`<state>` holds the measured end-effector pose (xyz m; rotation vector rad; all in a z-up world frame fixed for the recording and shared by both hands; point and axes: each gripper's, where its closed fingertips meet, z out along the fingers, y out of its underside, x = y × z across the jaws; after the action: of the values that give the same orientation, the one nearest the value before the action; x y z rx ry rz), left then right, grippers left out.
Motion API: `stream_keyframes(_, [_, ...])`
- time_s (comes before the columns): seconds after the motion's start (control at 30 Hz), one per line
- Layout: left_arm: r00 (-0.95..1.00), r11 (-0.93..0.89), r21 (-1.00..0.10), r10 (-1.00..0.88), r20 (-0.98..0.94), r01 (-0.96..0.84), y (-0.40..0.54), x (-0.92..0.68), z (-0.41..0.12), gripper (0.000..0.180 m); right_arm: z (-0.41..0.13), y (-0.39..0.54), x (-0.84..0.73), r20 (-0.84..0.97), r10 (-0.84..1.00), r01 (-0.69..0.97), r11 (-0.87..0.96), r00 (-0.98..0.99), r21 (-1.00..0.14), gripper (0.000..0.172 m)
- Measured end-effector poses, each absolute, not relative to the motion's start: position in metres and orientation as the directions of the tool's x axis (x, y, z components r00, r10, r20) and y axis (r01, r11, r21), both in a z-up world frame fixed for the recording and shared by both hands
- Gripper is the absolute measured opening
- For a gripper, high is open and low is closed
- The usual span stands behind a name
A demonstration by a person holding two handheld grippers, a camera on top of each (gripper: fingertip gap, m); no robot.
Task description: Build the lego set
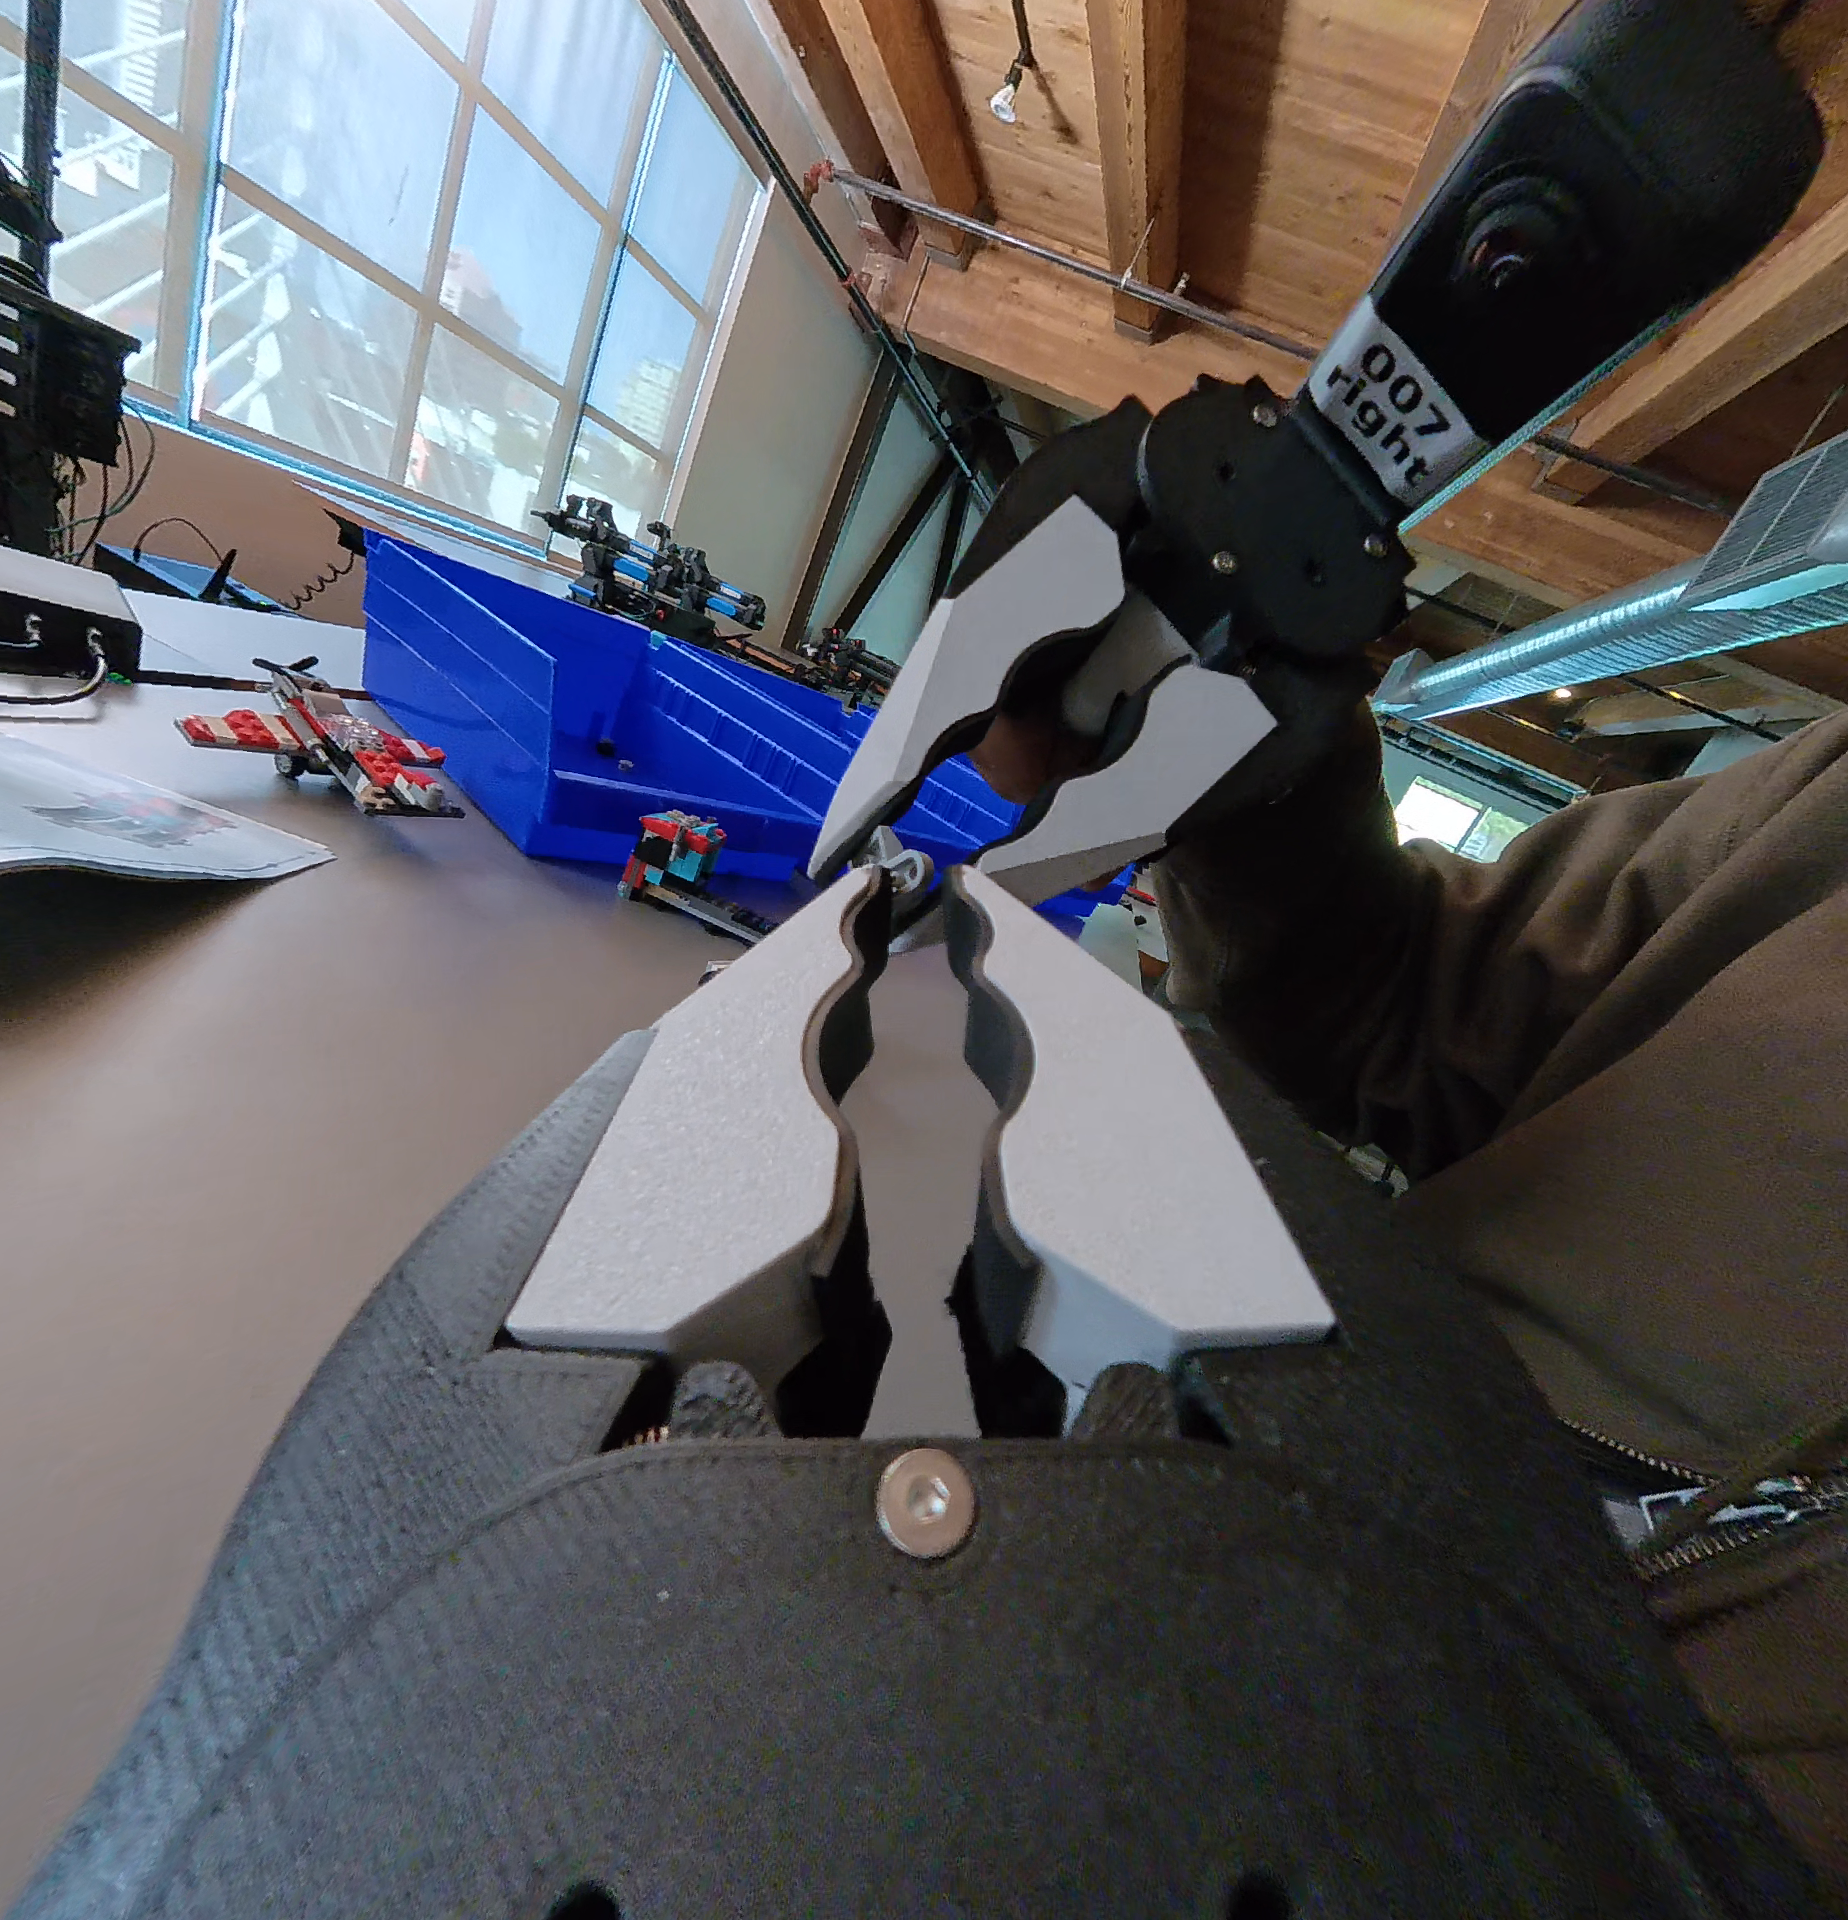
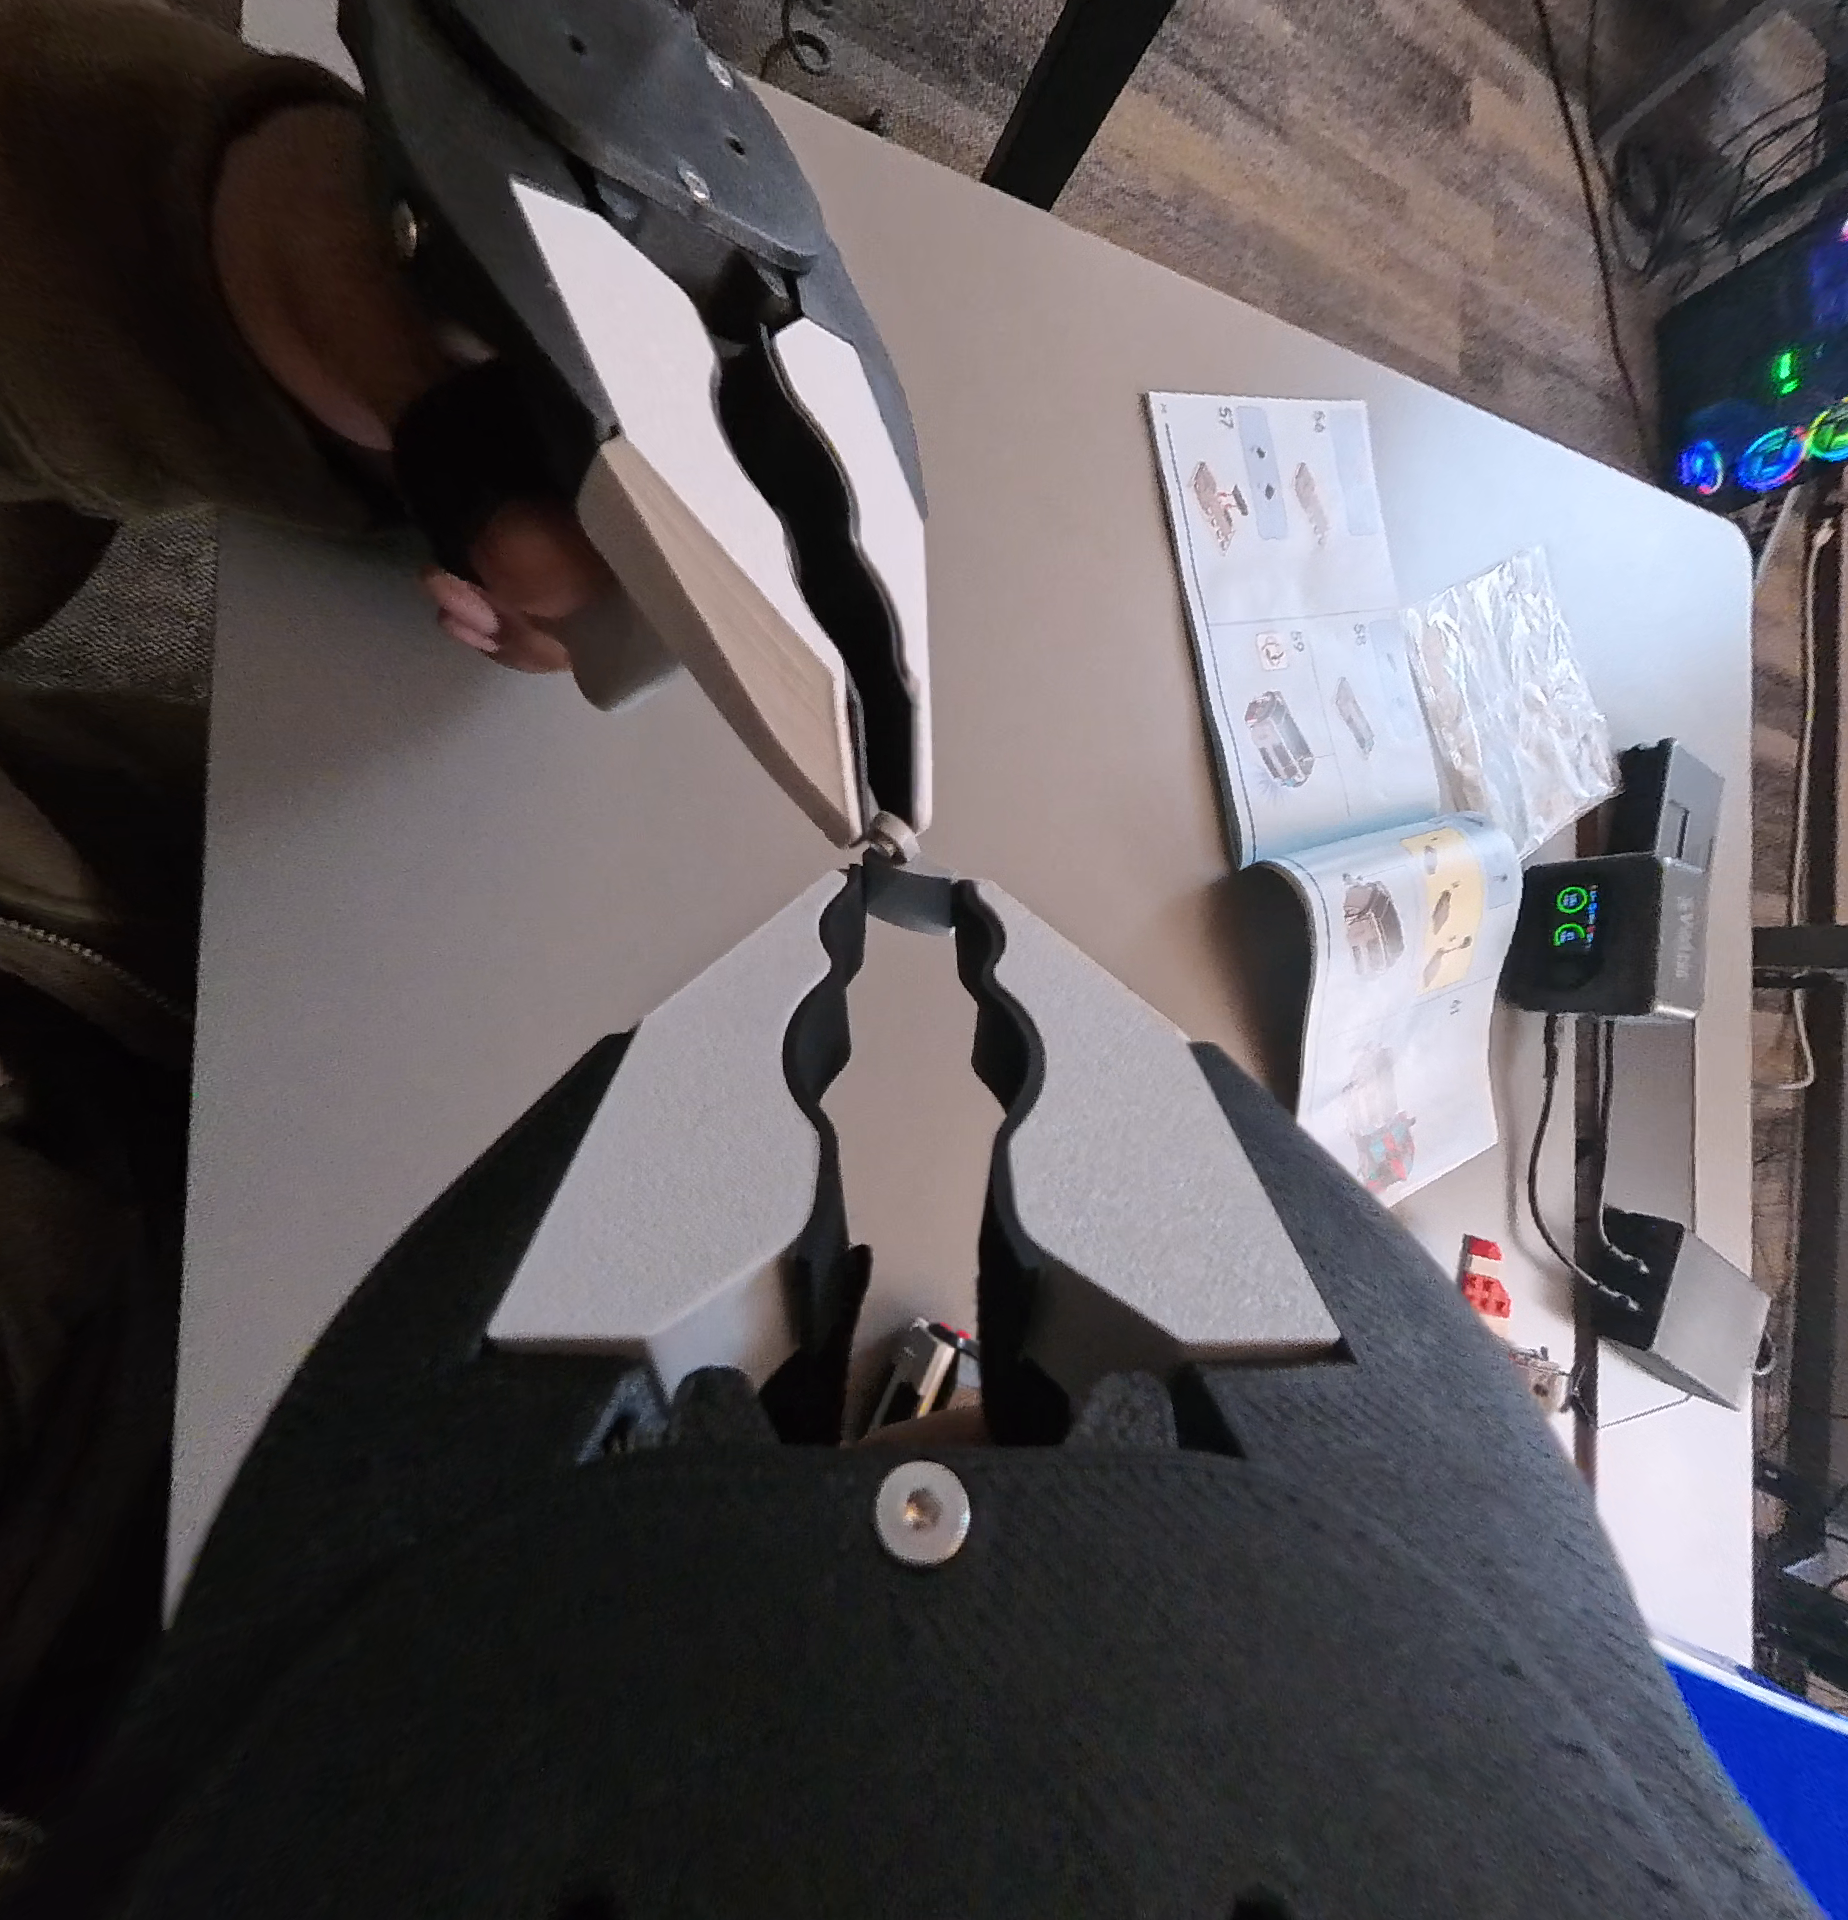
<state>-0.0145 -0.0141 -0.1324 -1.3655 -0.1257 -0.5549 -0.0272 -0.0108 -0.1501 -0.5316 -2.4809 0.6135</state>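
While both grippers meet tip to tip above the tabletop (image 2: 484,987), each one grips a small grey part. At the centre of the right wrist view, the right gripper (image 2: 907,896) is clamped on a curved grey brick piece (image 2: 909,902), whose ends sit against the two dark pads. Directly above it, the left gripper (image 2: 884,821) reaches down from the upper left of that frame with its jaws nearly together, pinching a small light-grey round connector (image 2: 892,831); the connector touches the top edge of the brick piece. In the left wrist view the same junction lies just above centre, the connector (image 1: 904,868) at the left gripper's tips (image 1: 915,883) and the right gripper (image 1: 899,862) coming in from the upper right. A hand (image 2: 504,592) in a dark fingerless glove holds the left gripper's handle.

Surroundings: an open instruction booklet (image 2: 1346,831) and a clear plastic bag (image 2: 1512,675) at the right of the right wrist view; a blue bin (image 1: 587,707), a red-and-white brick aircraft (image 1: 348,738) and a small red, black and teal brick build (image 1: 681,852) at the middle left of the left wrist view.
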Motion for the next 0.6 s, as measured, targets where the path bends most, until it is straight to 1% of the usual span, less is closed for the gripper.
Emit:
stream_keyframes(0.2, [0.860,0.095,-0.892,-0.329,0.390,0.441,-0.017,-0.010,-0.131,0.014,-0.148,-0.014,-0.024,0.435,0.440,0.178,0.834,-0.786,-0.522,0.018])
stream_keyframes(0.3, [0.860,0.078,-0.899,-0.339,0.382,0.431,-0.016,-0.006,-0.133,0.021,-0.145,-0.018,-0.023,0.459,0.414,0.131,0.837,-0.786,-0.531,0.018])
stream_keyframes(0.37, [0.861,0.076,-0.903,-0.344,0.374,0.423,-0.016,-0.004,-0.133,0.022,-0.144,-0.018,-0.022,0.473,0.402,0.117,0.844,-0.784,-0.523,0.018])
stream_keyframes(0.6, [0.865,0.101,-0.906,-0.356,0.353,0.412,-0.018,-0.002,-0.128,0.020,-0.142,-0.018,-0.020,0.462,0.410,0.115,0.832,-0.786,-0.543,0.018])
